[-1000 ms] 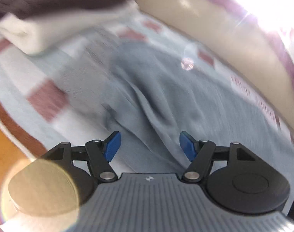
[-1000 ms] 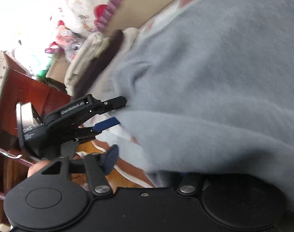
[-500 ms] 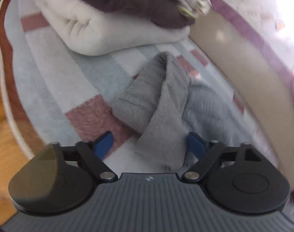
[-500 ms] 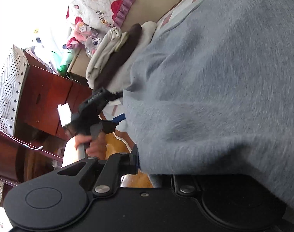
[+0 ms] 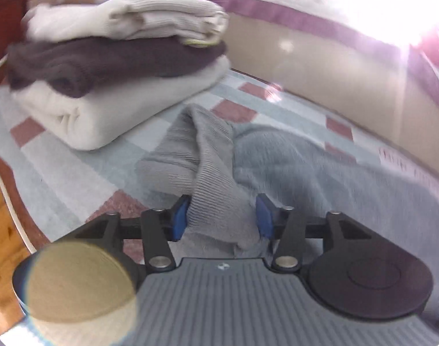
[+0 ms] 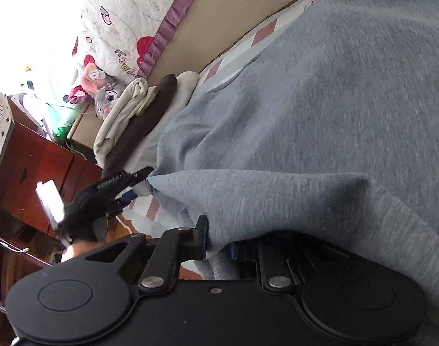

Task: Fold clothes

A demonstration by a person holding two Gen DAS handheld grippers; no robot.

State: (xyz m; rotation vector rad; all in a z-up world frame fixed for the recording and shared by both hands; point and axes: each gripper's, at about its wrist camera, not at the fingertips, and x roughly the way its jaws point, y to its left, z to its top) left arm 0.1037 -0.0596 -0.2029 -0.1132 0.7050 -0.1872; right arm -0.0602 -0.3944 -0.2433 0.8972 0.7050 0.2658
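Both tools [image 5: 222, 220] [image 6: 218, 243] on sweatshirt [image 6: 320, 109] (grey)

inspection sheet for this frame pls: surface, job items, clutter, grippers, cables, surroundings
Surface: checked pale blue and red mat on a wooden floor, beside a bed.
Job's things: grey sweatshirt spread on the mat, ribbed cuff bunched; stack of folded clothes at the mat's far end, cream, dark brown, cream.
Clutter: plush toy behind the stack.
Grippers: left hand-held gripper has its pads around the ribbed cuff, closure unclear; right hand-held gripper shut on the sweatshirt's edge.
Cables: nothing seen.
Surroundings: bed base, quilt with purple frill, dark red wooden cabinet.
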